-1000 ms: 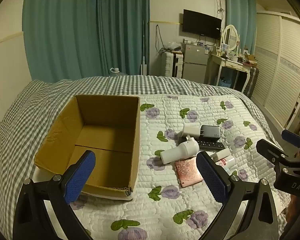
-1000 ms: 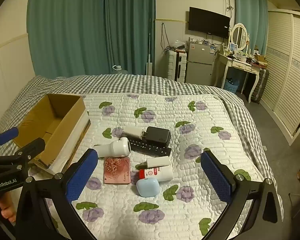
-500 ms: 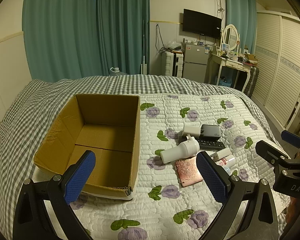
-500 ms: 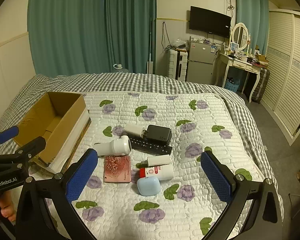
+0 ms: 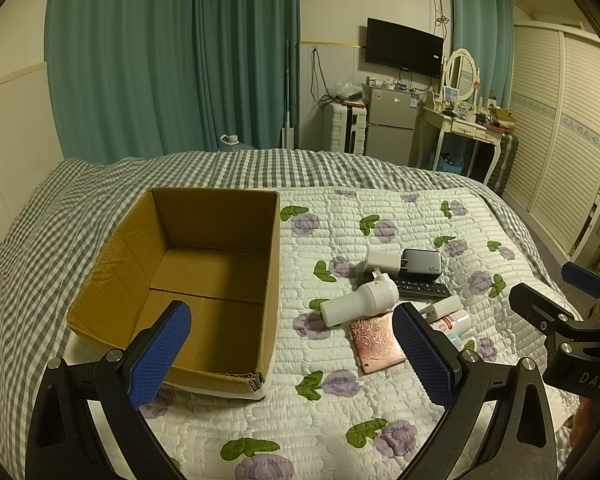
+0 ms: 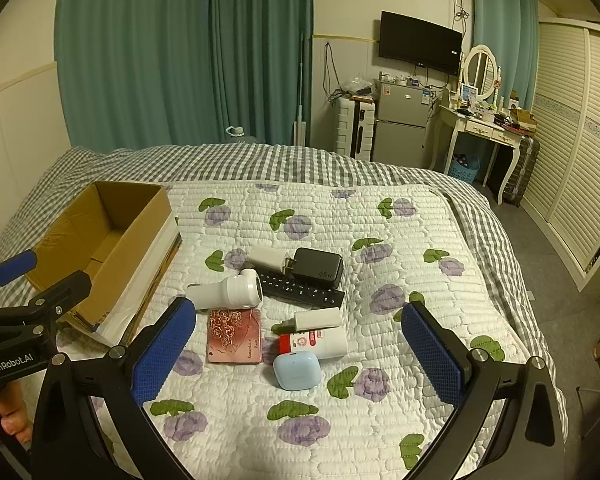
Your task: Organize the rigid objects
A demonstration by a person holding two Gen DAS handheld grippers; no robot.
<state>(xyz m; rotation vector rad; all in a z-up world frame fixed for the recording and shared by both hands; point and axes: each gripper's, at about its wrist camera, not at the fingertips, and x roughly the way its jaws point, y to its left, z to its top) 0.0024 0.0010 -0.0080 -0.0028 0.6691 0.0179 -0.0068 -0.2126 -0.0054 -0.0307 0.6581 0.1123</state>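
Bed (image 6: pixel 380 208) carries everything. Cardboard box (image 5: pixel 204 272) stands open on its left side, seemingly ready to receive items. Small objects lie clustered right of it: white bottle (image 6: pixel 228 293), pink card (image 6: pixel 233 335), blue case (image 6: pixel 297 370). Both grippers, left gripper (image 5: pixel 290 354) and right gripper (image 6: pixel 296 354), hover with jaws wide apart, gripping nothing.

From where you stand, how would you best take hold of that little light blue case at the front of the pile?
Come straight down with the right tool and close across the light blue case at its two narrower sides. It lies flat on the quilt, rounded and smooth, with free space left and right; the red-and-white tube touches its back edge.
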